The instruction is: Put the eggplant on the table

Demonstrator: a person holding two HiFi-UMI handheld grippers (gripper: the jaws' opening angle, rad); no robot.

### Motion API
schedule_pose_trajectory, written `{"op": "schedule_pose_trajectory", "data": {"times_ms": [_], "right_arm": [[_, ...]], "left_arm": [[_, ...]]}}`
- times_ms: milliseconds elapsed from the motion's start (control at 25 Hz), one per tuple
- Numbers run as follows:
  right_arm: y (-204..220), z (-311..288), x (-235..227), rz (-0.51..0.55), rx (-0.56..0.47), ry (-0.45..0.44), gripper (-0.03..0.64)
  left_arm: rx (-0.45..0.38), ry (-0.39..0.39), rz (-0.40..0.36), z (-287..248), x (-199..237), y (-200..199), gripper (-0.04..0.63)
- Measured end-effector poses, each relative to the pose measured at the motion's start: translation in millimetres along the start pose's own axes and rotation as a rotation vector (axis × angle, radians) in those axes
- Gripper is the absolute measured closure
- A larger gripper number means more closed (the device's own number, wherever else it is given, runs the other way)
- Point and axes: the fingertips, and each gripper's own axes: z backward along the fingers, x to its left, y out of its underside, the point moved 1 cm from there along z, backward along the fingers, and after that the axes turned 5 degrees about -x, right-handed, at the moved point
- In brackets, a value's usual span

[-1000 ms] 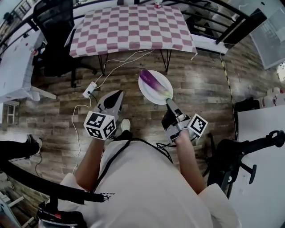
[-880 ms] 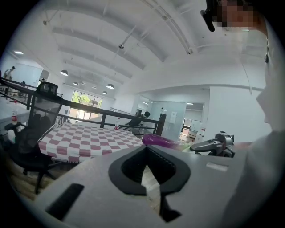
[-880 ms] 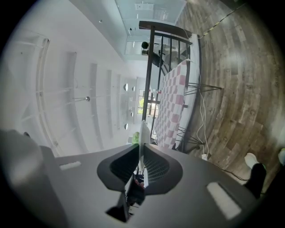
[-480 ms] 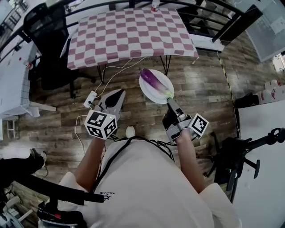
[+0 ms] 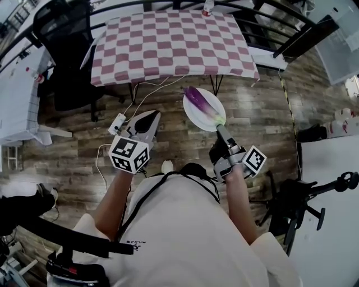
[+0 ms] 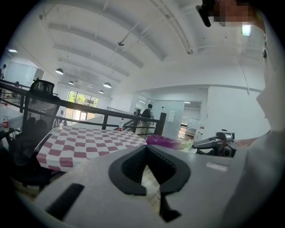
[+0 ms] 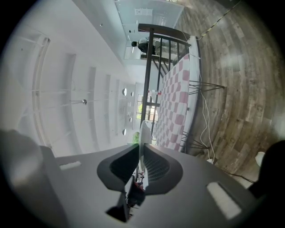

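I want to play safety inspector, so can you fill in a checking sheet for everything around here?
Surface: checkered table ahead; only a bottle at its far edge.
Job's things: purple eggplant lies on a white plate, held above the wooden floor, not yet over the table.
Clutter: nothing seen.
Grippers: right gripper shut on the plate's rim; left gripper shut, empty.
Cables: white cable runs from under the table to a power strip on the floor.
Surroundings: black office chair left of the table, dark railing behind it, white desk farther left.
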Motion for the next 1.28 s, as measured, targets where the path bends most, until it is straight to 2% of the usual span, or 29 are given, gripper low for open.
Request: {"op": "schedule_pose_trajectory", "data": {"times_ms": [560, 880, 1280], "right_arm": [[-1.4, -33.0, -7.4, -0.008, 0.038, 0.016, 0.577], [-30.5, -74.6, -10.9, -0.008, 0.082, 0.013, 0.575], [-87.6, -138.8, -10.5, -0.010, 0.134, -0.007, 0.576]], "left_arm": [[0.015, -0.038, 0.012, -7.6, 25.9, 3.8, 0.592], [0.015, -0.077, 0.008, -45.9, 45.8, -6.3, 0.591], [0.007, -0.117, -0.004, -117.7, 68.5, -28.9, 0.591]]}}
